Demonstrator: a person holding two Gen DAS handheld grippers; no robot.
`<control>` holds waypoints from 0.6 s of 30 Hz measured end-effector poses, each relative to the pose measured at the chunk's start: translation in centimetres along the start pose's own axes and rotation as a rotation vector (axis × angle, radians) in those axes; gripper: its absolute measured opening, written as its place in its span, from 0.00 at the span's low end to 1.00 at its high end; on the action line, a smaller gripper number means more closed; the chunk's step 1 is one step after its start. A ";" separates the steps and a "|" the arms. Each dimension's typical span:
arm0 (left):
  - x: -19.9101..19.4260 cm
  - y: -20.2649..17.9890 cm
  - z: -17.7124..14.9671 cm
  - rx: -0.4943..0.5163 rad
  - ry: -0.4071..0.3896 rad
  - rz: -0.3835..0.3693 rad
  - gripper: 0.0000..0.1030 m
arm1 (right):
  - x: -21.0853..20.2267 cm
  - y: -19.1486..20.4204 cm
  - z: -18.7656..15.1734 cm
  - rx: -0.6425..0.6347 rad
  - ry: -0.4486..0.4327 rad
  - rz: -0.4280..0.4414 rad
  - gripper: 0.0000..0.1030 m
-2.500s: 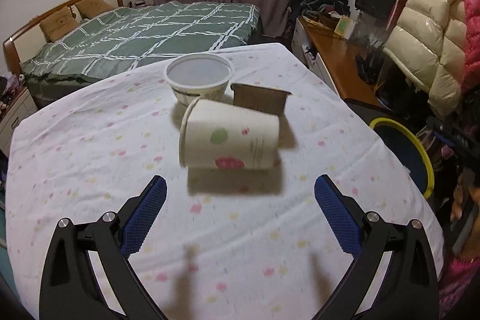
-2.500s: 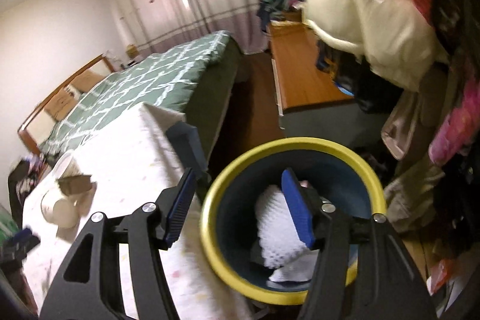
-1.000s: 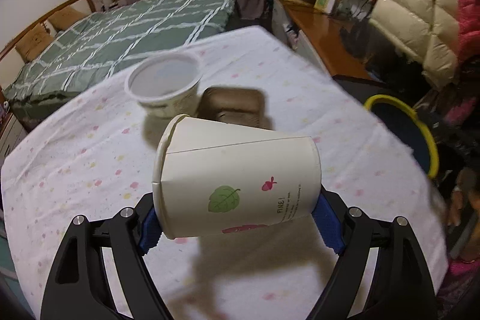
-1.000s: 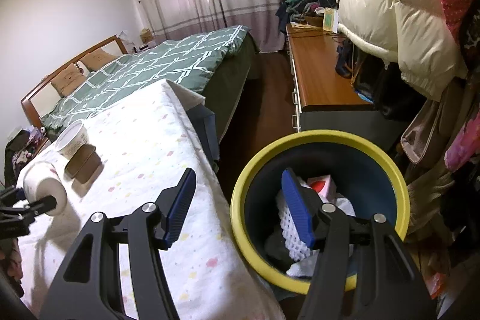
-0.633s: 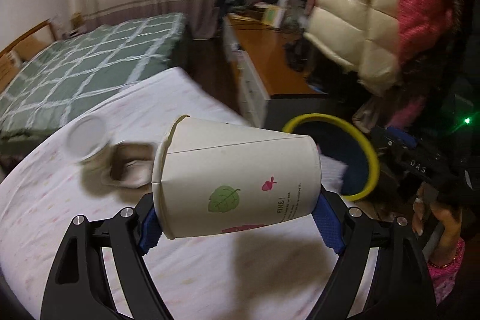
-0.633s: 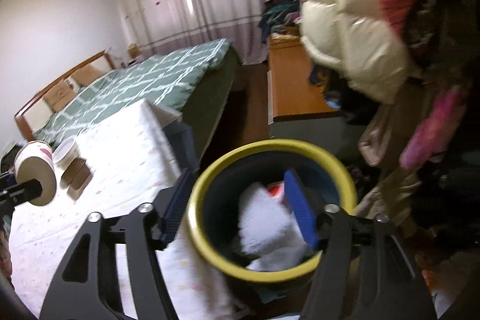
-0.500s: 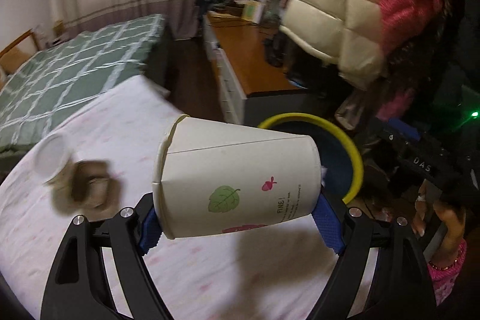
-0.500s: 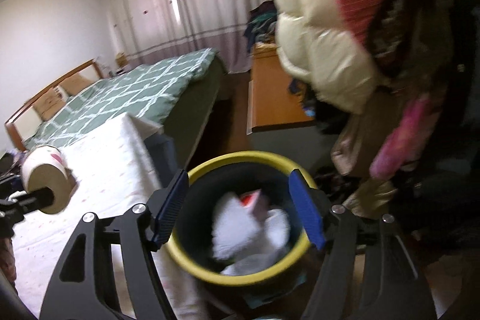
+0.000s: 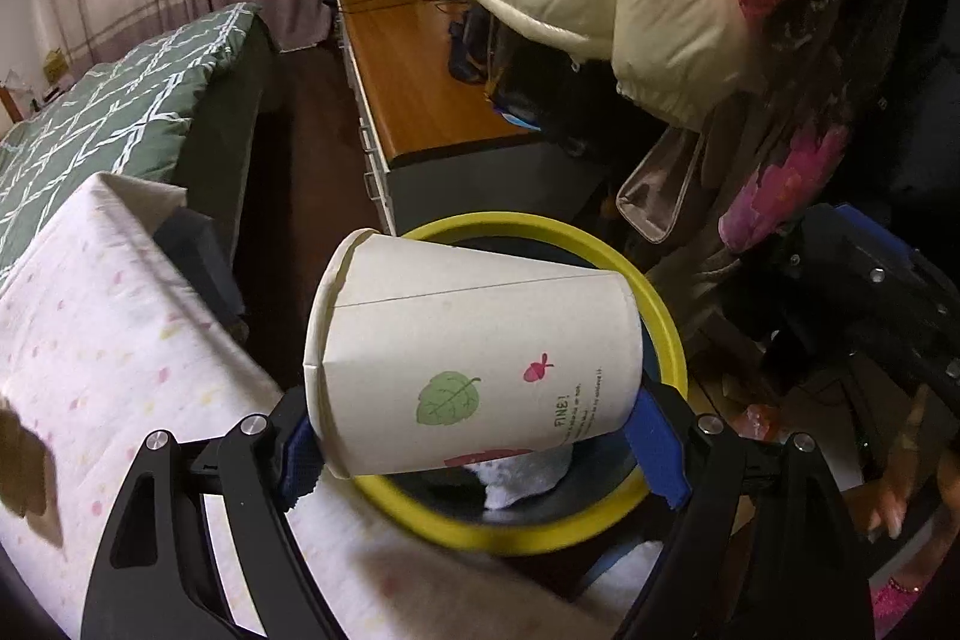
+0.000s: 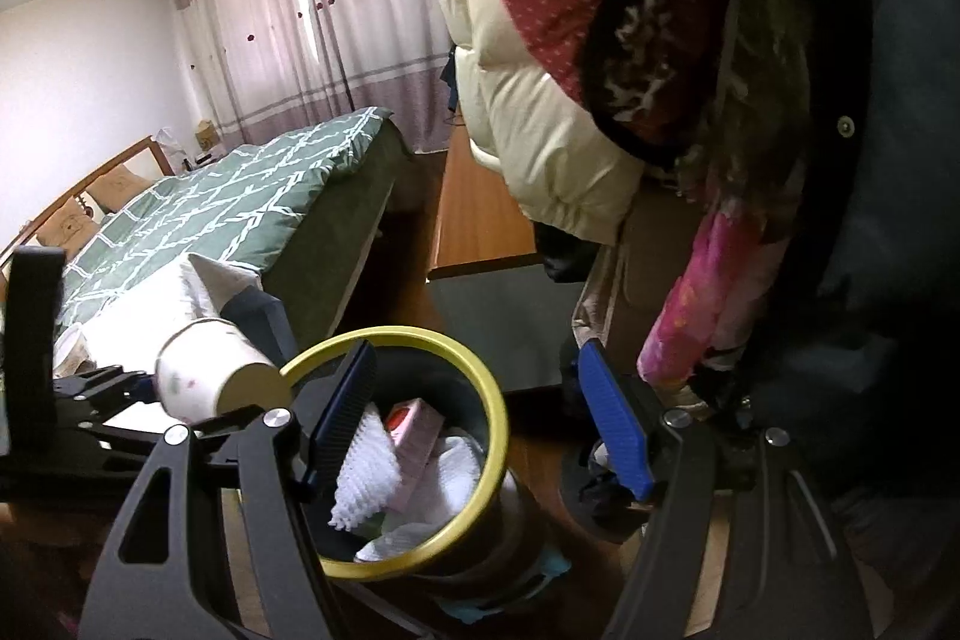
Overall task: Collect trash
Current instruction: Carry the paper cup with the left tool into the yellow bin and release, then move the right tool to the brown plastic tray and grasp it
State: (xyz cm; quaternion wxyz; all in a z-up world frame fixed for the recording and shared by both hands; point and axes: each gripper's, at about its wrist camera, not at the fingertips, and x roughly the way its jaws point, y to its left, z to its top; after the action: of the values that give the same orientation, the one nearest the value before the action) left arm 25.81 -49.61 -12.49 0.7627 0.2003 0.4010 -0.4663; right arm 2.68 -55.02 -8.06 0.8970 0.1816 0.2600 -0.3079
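**Cup at the bin's lip – release could miss**

The left gripper [image 9: 474, 436] is pinching the paper cup [image 9: 474, 364] end to end, blue pads pressing on rim and base, cup lying sideways w/ its mouth toward the table. The right gripper [image 10: 480, 424] is holding nothing; its jaws have just been opening and are standing spread, w/ only the bin behind them.

Risk, as I'm judging it: in the right wrist view the cup [image 10: 210, 376] is hanging near the bin's table-side edge, not plainly over the middle. Letting go here could be bouncing it off the yellow rim [image 9: 666, 340] onto the floor or back onto the tablecloth [image 9: 108, 340]. A light, round cup is also prone to rolling once it's landing. The right gripper is sitting close over the opening, so it could be getting in the way of the drop.

Containers: the trash bin [image 10: 492, 436] is already holding white crumpled cloth or foam [image 10: 372, 466] plus a pink-and-red carton [image 10: 414, 424], approx. filling the lower part; room is remaining. Cup inside isn't visible, can't tell if empty.
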 end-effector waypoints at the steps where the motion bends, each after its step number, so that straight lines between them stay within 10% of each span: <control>1: 0.5 -0.4 0.2 0.005 0.005 0.001 0.80 | 0.1 -0.2 0.0 0.001 0.002 -0.002 0.64; 11: 0.5 -0.9 -0.2 0.004 0.003 -0.022 0.89 | -1.0 0.2 0.5 0.002 -0.025 -0.012 0.67; 18: -7.3 3.8 -2.9 -0.068 -0.127 0.055 0.91 | -0.9 2.1 0.3 -0.031 -0.011 0.000 0.68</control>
State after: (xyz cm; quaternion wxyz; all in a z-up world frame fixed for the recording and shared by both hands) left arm 26.09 -41.76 -8.71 0.8055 0.1552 0.3618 -0.4429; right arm 3.56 -53.17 -6.94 0.9012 0.1661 0.2596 -0.3047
